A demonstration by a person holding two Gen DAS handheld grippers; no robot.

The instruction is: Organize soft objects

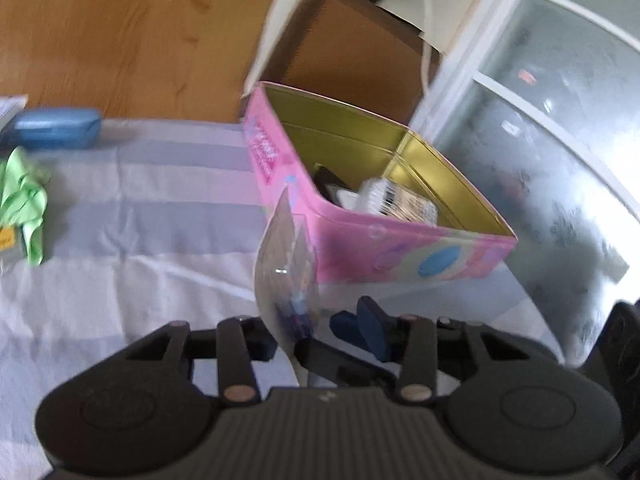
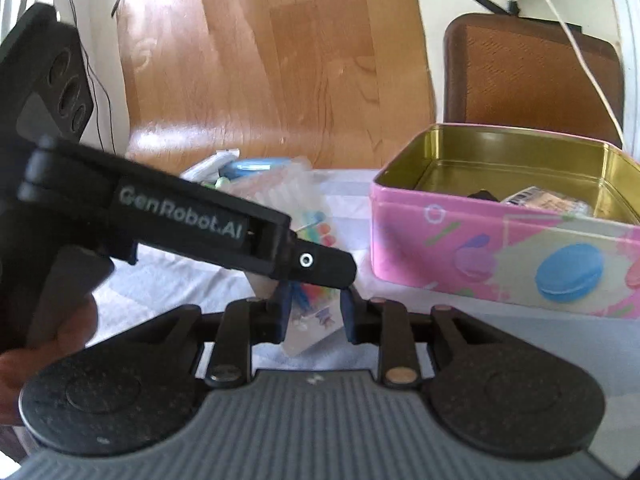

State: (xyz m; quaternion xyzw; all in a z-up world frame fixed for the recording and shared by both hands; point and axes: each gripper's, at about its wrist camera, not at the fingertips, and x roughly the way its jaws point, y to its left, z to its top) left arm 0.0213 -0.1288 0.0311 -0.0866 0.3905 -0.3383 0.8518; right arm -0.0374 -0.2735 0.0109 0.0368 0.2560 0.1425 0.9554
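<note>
- On the far left of your left claw's view, a green cloth [image 1: 22, 204] lies crumpled on the striped surface [image 1: 140, 208], with a blue case [image 1: 56, 127] just behind it.
- Your left claw [image 1: 308, 330] is pinched almost fully together on a clear plastic bag [image 1: 286, 268]; the bag stands up from between the pads, with small coloured bits inside that are too blurred to name.
- Just beyond the bag sits a pink tin [image 1: 360, 236], lid off, gold inside, with a few dark and white items at the bottom.
- In your right claw's view, your left claw [image 2: 320, 270] reaches in from the left, and a hand [image 2: 60, 332] is wrapped round its grip.
- Your right claw [image 2: 316, 312] is partly open; the same clear bag [image 2: 312, 328] lies between its blue pads [image 2: 284, 308], but whether they press on it I cannot tell.
- Behind, a heap of clear packets [image 2: 280, 192] rests on the surface.
- To the right stands the pink tin [image 2: 500, 256], near both claws but not touching them.
</note>
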